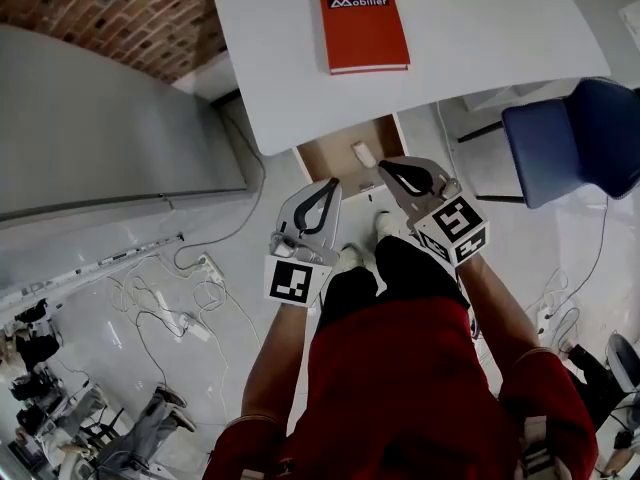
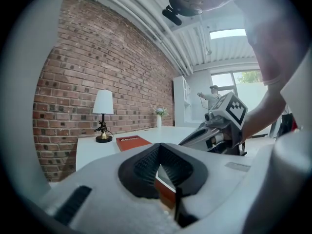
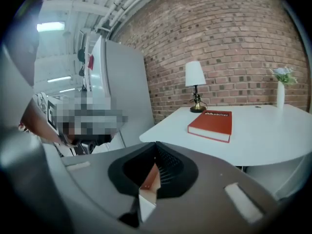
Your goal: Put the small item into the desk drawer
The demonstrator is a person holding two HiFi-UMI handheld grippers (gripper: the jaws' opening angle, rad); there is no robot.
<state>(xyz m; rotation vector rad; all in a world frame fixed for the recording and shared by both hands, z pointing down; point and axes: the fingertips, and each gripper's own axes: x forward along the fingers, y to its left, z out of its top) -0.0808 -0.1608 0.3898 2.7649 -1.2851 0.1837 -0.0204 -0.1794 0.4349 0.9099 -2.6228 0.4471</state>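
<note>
- Small item (image 1: 362, 154), white, lies inside the open drawer (image 1: 330, 155), toward its right side and touched by neither gripper.
- The drawer juts out from under the near edge of the white tabletop (image 1: 470, 38), its pale brown floor in plain sight from the head view.
- The left gripper (image 1: 330, 184) is held at the drawer's front left corner, jaws pressed together at the tips with nothing between them; whether the tips touch the drawer front cannot be told.
- The right gripper (image 1: 388, 166) is held at the front right corner, just beside the small item's end of the drawer, its jaws likewise pressed together and empty.
- The two grippers slant toward each other, marker cubes nearest the person, who stands over them in a red top (image 1: 400, 388).
- A red book (image 1: 363, 26) lies flat on the tabletop, well back from the drawer.
- A lamp (image 2: 103, 116) with a white shade stands beyond the book, before a brick wall (image 2: 97, 57).
- A blue chair (image 1: 575, 148) sits to the right of the tabletop.
- Cables (image 1: 170, 298) trail across the pale floor at left.
</note>
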